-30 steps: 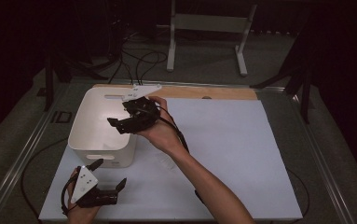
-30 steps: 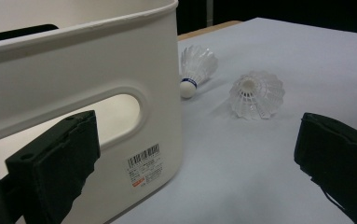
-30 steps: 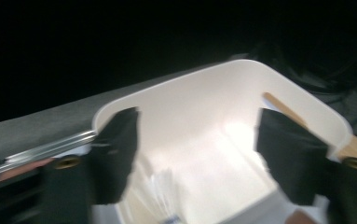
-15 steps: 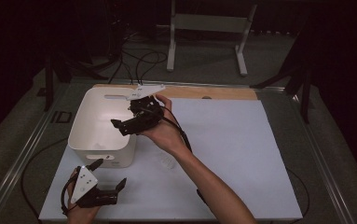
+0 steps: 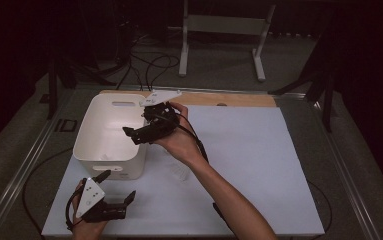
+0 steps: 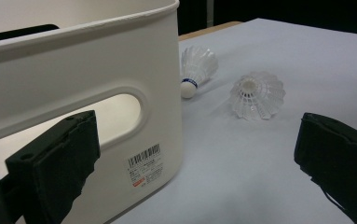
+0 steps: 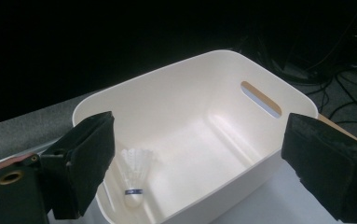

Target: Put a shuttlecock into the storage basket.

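Observation:
A white bin (image 5: 110, 131) stands at the left of the white table. My right gripper (image 5: 137, 125) hovers over the bin's right rim, open; its jaws have just been opening and nothing is between them. Through the right gripper view (image 7: 195, 154) a white shuttlecock (image 7: 135, 179) with a blue band lies on the bin's floor. My left gripper (image 5: 116, 197) rests low at the table's front left, open and empty (image 6: 195, 163). Beyond it, two shuttlecocks lie on the table beside the bin's corner, one with a blue band (image 6: 197, 70) and one plain white (image 6: 256, 95).
The bin (image 6: 73, 107) has a cut-out handle (image 6: 115, 114) facing my left gripper. A wooden strip (image 5: 239, 99) runs along the table's far edge. Cables and a metal stand (image 5: 221, 30) lie on the floor beyond. Bare table (image 5: 259, 165) stretches to the right.
The right hand has stayed over the bin's right rim with barely any shift. The left hand and its gripper have not moved.

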Available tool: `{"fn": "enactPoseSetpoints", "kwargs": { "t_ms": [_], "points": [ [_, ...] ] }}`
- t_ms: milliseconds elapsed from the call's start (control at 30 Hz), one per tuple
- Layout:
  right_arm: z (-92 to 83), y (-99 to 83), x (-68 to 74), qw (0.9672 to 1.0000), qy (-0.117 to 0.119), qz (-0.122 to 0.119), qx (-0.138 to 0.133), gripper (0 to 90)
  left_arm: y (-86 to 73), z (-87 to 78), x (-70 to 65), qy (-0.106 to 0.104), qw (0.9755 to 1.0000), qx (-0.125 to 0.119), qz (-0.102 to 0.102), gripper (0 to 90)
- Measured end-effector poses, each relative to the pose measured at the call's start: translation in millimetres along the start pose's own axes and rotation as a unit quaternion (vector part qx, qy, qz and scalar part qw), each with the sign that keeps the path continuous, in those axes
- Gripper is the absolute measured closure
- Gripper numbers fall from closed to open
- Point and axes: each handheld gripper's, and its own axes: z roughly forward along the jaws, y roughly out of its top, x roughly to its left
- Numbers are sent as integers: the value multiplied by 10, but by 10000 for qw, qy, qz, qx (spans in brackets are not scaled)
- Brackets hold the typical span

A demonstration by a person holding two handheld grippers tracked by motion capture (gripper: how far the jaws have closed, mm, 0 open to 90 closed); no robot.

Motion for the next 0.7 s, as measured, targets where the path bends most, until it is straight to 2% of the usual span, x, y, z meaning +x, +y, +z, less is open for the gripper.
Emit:
{"fn": "enactPoseSetpoints", "kwargs": {
  "t_ms": [233, 700],
  "points": [
    [-31, -43, -69, 9999, -106, 110, -16, 92, -1, 0, 5, -8, 10000, 2, -10, 8],
    [-122, -134, -145, 9997, -238, 89, 56, 92, -1, 1, 2, -10, 10000, -4, -5, 8]
  ]
}}
